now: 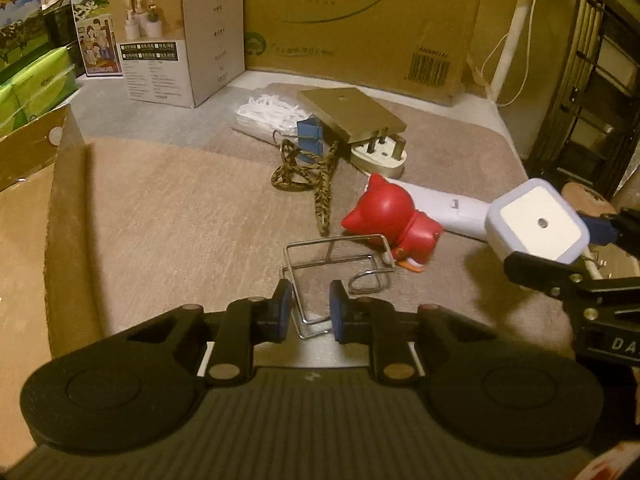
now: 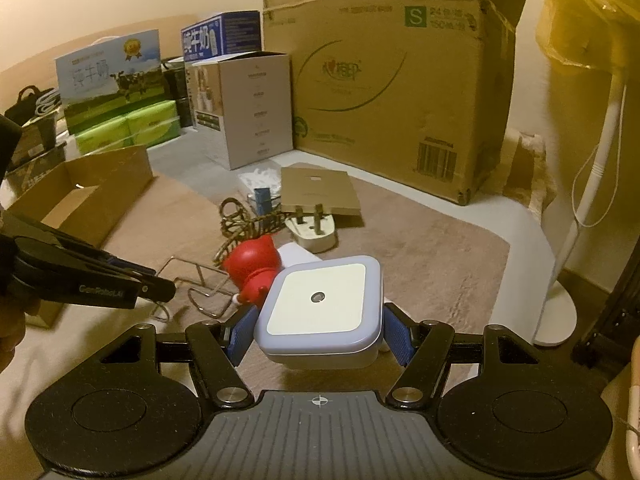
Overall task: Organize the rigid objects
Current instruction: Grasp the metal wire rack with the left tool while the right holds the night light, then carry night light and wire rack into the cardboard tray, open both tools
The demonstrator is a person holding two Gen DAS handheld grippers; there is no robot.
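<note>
A: Night-light (image 2: 318, 309) location? Cardboard tray (image 2: 86, 200) contents?
B: Night-light: clamped in right claw (image 2: 320, 338), above the mat. Tray interior: partly visible, contents indeterminate.
A: Wire rack (image 1: 336, 276)?
B: On the mat, near edge pinched in left claw (image 1: 307, 316), beside red figurine (image 1: 390, 220).

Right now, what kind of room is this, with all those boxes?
Probably a spare or storage corner of a home. Big cardboard boxes and milk cartons are stacked along the wall, a standing fan sits beside them, and small household bits lie on a brown mat.
</note>
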